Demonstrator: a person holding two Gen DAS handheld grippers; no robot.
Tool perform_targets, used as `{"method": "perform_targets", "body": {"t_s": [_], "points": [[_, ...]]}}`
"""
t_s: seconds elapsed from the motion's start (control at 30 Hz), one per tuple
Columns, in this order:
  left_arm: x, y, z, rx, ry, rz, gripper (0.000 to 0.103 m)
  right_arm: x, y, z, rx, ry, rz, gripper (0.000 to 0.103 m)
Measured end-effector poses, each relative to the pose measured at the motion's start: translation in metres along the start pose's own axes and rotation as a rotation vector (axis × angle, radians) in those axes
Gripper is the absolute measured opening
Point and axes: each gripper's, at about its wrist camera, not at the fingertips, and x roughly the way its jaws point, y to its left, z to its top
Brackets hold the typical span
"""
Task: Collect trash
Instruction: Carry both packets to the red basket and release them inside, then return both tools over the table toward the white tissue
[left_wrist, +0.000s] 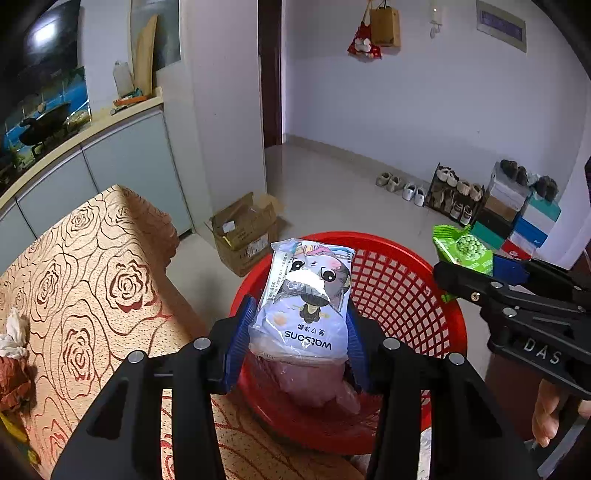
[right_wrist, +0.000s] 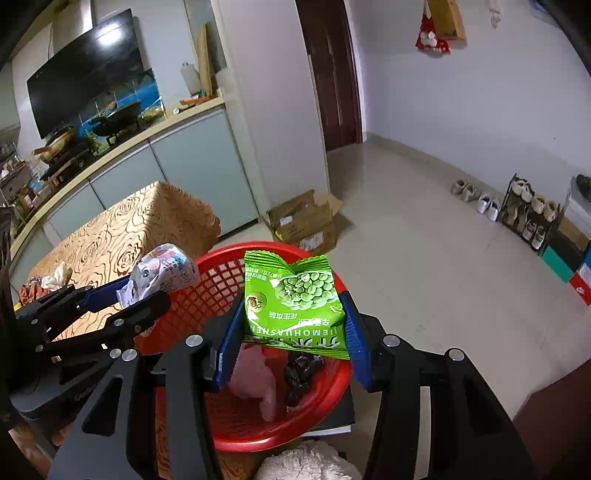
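My left gripper (left_wrist: 297, 325) is shut on a pale cartoon-print wipes pack (left_wrist: 306, 295), held above the red mesh basket (left_wrist: 402, 280). My right gripper (right_wrist: 291, 332) is shut on a green pea snack bag (right_wrist: 295, 299), also over the red mesh basket (right_wrist: 221, 280). Inside the basket lie a pink wrapper (right_wrist: 258, 384) and a dark crumpled wrapper (right_wrist: 299, 373). In the left wrist view the right gripper (left_wrist: 476, 269) with the green bag (left_wrist: 461, 249) shows at the right. The right wrist view has the left gripper (right_wrist: 147, 288) and wipes pack (right_wrist: 162, 273) at the left.
The basket sits at the edge of a table with a rose-patterned cloth (left_wrist: 92, 280). Crumpled tissue (left_wrist: 14, 332) and other scraps lie on the cloth at the left. A cardboard box (left_wrist: 243, 229) stands on the floor beyond. Shoes and a shoe rack (left_wrist: 450, 195) line the far wall.
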Motion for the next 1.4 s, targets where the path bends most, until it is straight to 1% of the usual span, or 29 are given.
{"method": "perform_targets", "body": {"t_s": [0.07,0.13,0.17,0.23,0.27,0.43,0.53,0.7,0.87,1.03,1.1,1.13,1.17,1.3,1.4], "points": [[0.003,0.001,-0.001,-0.002,0.011,-0.006,0.046,0.005,0.001,-0.001,-0.011,0.012,0.004,0.048],[0.003,0.001,-0.001,-0.006,0.016,-0.017,0.05,0.008,0.003,-0.002,-0.01,0.023,0.014,0.049],[0.003,0.002,-0.001,-0.008,0.016,-0.02,0.051,0.01,0.003,-0.002,-0.005,0.028,0.019,0.052],[0.001,0.004,-0.001,-0.011,0.009,-0.018,0.059,0.011,0.001,-0.002,0.012,0.03,0.025,0.058],[0.0,0.006,-0.001,-0.014,0.006,-0.018,0.061,0.011,0.0,-0.002,0.017,0.029,0.026,0.059],[-0.011,0.013,0.001,-0.033,-0.013,-0.032,0.073,0.009,-0.001,-0.003,0.029,0.035,0.034,0.06],[-0.022,0.018,0.002,-0.045,-0.039,-0.028,0.077,0.005,-0.001,-0.002,0.036,0.026,0.034,0.06],[-0.045,0.032,0.001,-0.069,-0.08,-0.003,0.079,-0.011,0.003,-0.001,0.039,-0.01,0.032,0.06],[-0.068,0.043,-0.01,-0.092,-0.109,0.039,0.079,-0.027,0.022,-0.001,0.005,-0.049,0.032,0.061],[-0.091,0.057,-0.027,-0.112,-0.13,0.095,0.079,-0.039,0.05,-0.003,-0.052,-0.071,0.059,0.061],[-0.101,0.063,-0.033,-0.125,-0.137,0.115,0.079,-0.043,0.064,-0.006,-0.078,-0.08,0.077,0.065],[-0.107,0.069,-0.038,-0.134,-0.142,0.13,0.079,-0.046,0.071,-0.007,-0.086,-0.088,0.085,0.07],[-0.113,0.074,-0.042,-0.144,-0.147,0.143,0.079,-0.048,0.078,-0.008,-0.095,-0.093,0.091,0.071],[-0.139,0.1,-0.062,-0.193,-0.161,0.204,0.079,-0.051,0.108,-0.015,-0.143,-0.086,0.14,0.071],[-0.16,0.125,-0.082,-0.232,-0.166,0.282,0.08,-0.052,0.131,-0.021,-0.174,-0.076,0.174,0.071]]}}
